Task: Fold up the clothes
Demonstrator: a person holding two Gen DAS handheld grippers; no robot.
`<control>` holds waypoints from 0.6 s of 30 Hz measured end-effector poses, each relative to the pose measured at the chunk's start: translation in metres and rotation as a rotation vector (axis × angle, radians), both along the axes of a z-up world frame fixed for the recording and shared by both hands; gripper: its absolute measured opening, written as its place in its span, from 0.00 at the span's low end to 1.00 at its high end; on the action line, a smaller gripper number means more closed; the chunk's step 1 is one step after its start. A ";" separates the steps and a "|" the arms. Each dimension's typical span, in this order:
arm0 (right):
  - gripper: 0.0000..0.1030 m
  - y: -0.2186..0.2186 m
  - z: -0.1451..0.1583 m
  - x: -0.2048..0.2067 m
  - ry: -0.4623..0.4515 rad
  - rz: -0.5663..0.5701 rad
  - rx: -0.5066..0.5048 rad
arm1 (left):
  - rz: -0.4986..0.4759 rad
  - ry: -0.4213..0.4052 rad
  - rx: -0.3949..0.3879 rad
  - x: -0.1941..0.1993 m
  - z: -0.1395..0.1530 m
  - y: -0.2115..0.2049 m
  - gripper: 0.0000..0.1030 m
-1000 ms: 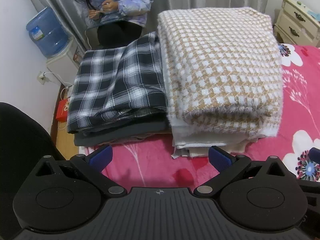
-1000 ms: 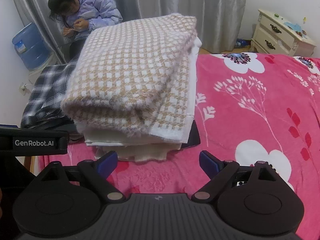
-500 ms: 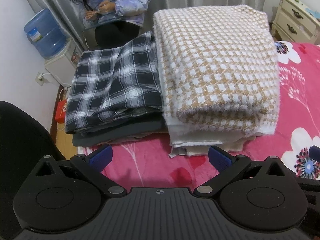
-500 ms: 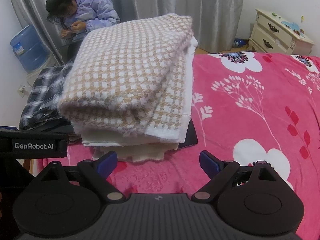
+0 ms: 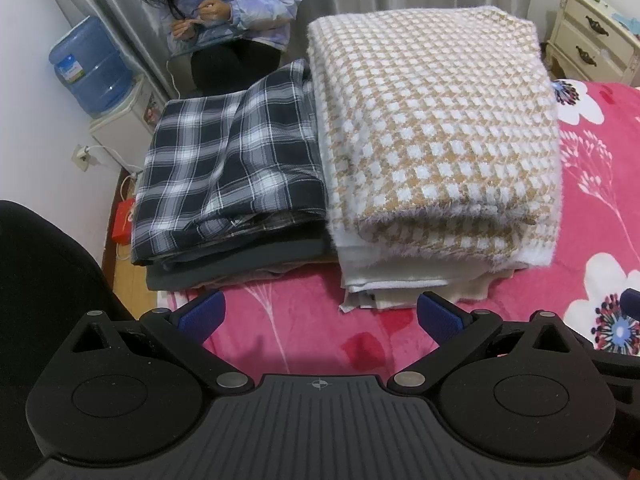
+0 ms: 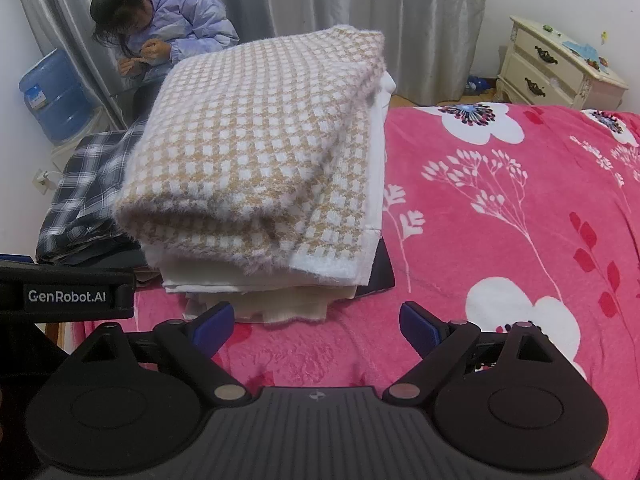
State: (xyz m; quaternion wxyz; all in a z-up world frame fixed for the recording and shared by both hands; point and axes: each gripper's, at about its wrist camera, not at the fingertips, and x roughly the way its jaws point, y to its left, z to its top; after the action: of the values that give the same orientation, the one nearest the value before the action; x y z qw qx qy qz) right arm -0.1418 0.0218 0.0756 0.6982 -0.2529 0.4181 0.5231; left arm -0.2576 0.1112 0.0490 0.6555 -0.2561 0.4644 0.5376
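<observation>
Clothes lie in two folded stacks across the middle of both frames, on the pink floral bed (image 6: 500, 240); none is in either claw.

1. Claw state. My left claw (image 5: 320, 316) at the bottom centre of its frame is spread wide and empty, above bare blanket just short of the stacks. My right claw (image 6: 316, 326) is likewise released and empty, its blue pads clear of the fabric.

2. Near hazard. The lowest cream layers (image 6: 256, 304) of the right stack stick out unevenly at the lower centre. If I pinch there, I judge I would drag a bottom piece and tip everything above it.

3. Middle hazard. The checked beige knit (image 5: 436, 132) on top is thick and fuzzy, and its rolled front fold overhangs the layers beneath. A shallow grip would likely catch one ply only, and the fold would open as I lift.

4. Left hazard. The navy plaid garment (image 5: 232, 168) sits at the left of centre with its stack close to the bed edge. A sideways push could slide it off toward the floor.

5. Far hazard. A seated person (image 5: 228, 20) at the upper left is close behind the stacks. A wide swing of cloth could reach them.
</observation>
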 end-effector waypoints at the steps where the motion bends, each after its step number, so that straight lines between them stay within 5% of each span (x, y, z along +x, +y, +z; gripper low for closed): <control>1: 0.90 0.000 0.000 0.000 0.000 -0.001 0.000 | 0.001 0.000 0.000 0.000 0.000 0.000 1.00; 18: 0.91 0.000 0.001 -0.003 0.002 -0.008 -0.002 | 0.004 0.000 -0.006 -0.001 -0.001 -0.002 1.00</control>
State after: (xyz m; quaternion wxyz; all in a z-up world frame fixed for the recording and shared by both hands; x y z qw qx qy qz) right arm -0.1450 0.0217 0.0771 0.6998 -0.2513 0.4203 0.5200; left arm -0.2591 0.1091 0.0479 0.6536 -0.2593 0.4654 0.5375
